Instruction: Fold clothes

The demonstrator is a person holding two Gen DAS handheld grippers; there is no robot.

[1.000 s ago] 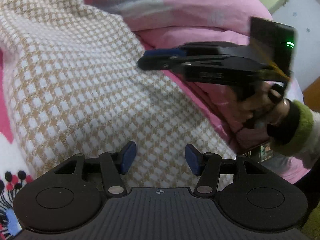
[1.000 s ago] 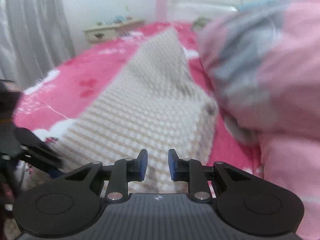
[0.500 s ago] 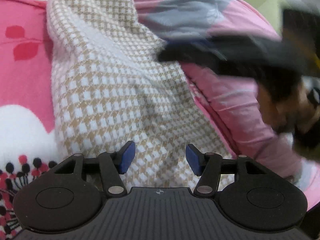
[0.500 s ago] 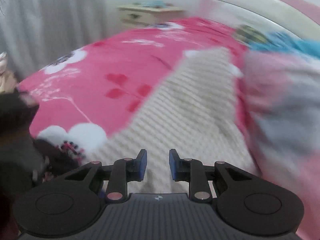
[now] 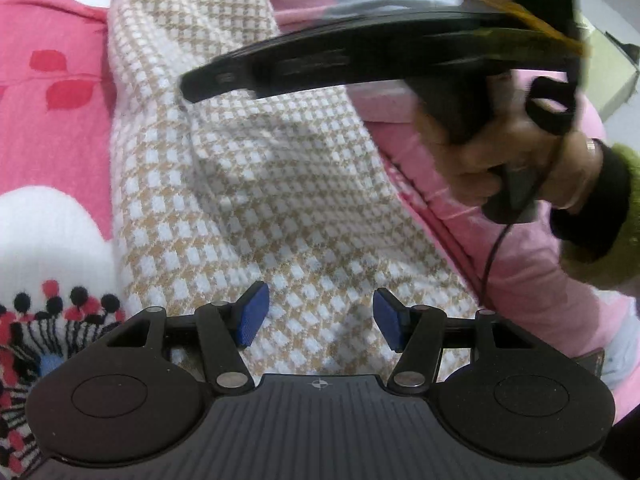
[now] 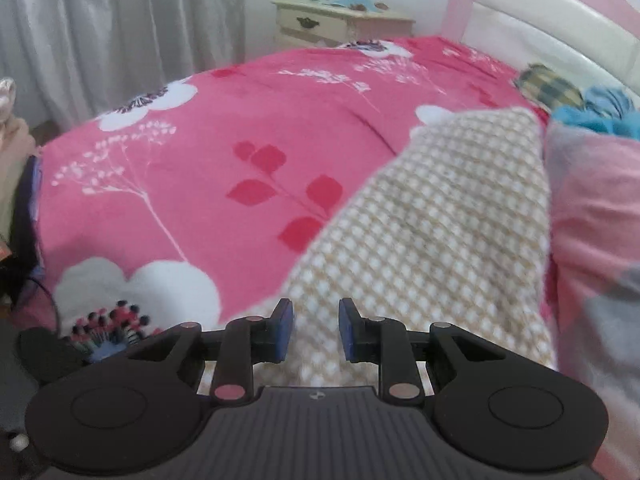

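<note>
A tan-and-white checked garment (image 5: 256, 200) lies lengthwise through the frame's centre on a pink floral bedspread (image 5: 48, 120). The left gripper (image 5: 316, 318) hovers over its near end, claw half-wide, empty. The right gripper (image 6: 316, 330) – claw narrow, empty – crosses above. Likely risk: pinching bedspread together with garment, or the grippers colliding.

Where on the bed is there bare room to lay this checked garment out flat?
The pink bedspread lies bare from the checked garment across to the curtain side and up toward the nightstand. It is crowded on the other side: a pink and grey quilt presses along the garment's edge, with blue cloth and a checked cushion near the headboard.
</note>
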